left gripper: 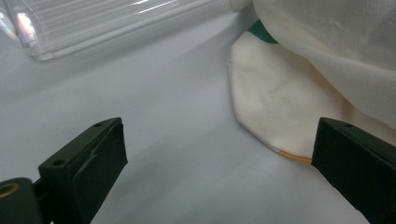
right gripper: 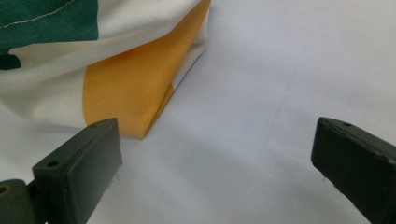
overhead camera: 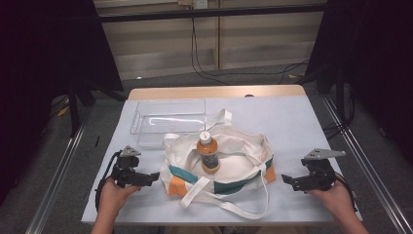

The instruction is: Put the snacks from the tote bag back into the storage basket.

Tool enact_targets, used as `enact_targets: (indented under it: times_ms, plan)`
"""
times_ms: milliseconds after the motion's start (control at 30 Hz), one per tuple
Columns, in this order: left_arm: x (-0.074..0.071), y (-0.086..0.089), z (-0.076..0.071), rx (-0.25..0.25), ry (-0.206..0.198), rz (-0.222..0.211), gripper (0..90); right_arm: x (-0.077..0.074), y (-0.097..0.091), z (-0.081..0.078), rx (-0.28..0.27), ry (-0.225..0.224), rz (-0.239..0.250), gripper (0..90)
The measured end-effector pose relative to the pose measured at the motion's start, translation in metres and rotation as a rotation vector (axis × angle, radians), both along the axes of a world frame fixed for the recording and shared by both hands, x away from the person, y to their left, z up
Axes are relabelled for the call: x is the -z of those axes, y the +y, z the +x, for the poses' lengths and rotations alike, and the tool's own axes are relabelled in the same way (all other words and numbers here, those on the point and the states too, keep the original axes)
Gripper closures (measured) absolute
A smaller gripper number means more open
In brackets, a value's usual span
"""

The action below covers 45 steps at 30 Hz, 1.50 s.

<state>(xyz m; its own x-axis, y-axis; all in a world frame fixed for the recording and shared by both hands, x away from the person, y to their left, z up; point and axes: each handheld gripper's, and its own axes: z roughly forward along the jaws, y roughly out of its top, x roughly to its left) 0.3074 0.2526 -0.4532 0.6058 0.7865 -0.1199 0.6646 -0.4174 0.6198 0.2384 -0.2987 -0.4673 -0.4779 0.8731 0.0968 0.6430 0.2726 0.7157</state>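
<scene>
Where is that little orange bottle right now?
In the high view the orange bottle stands upright at the table's middle, inside the open cloth bag, with the clear plastic tray behind it to the left.

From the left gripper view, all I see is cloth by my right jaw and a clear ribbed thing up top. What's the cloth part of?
Observer: A tote bag, white with green and orange patches, lying open mid-table.
Operator: Anything in it?
Observer: Yes, a bottle with an orange base and white cap stands inside it.
Operator: And the clear thing?
Observer: An empty clear tray, just behind the bag.
Operator: Where's the other gripper?
Observer: The right gripper sits off the bag's right end, jaws open, holding nothing.
</scene>
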Motion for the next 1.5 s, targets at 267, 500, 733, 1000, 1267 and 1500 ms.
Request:
enact_targets:
  times_ms: [267,500,733,1000,1267,1500]
  plan:
    - [-0.001,0.000,0.001,0.006,0.048,0.038,3.3,0.000,0.002,0.000,-0.007,0.007,0.006,1.9]
    - [-0.008,-0.005,0.002,0.057,0.119,0.088,3.8,0.000,0.001,-0.001,0.000,0.017,0.012,1.9]
    - [-0.017,-0.013,0.003,0.084,0.144,0.129,4.0,0.000,0.000,-0.002,-0.006,0.018,0.011,2.0]
    - [-0.028,-0.018,0.007,0.129,0.191,0.177,4.1,0.000,0.001,-0.002,-0.015,0.019,0.012,2.0]
    - [-0.038,-0.025,0.010,0.172,0.229,0.228,4.2,-0.001,0.001,-0.002,-0.014,0.012,0.022,2.0]
    - [-0.050,-0.029,0.013,0.179,0.237,0.228,4.9,-0.001,0.001,-0.002,-0.015,0.014,0.020,2.2]
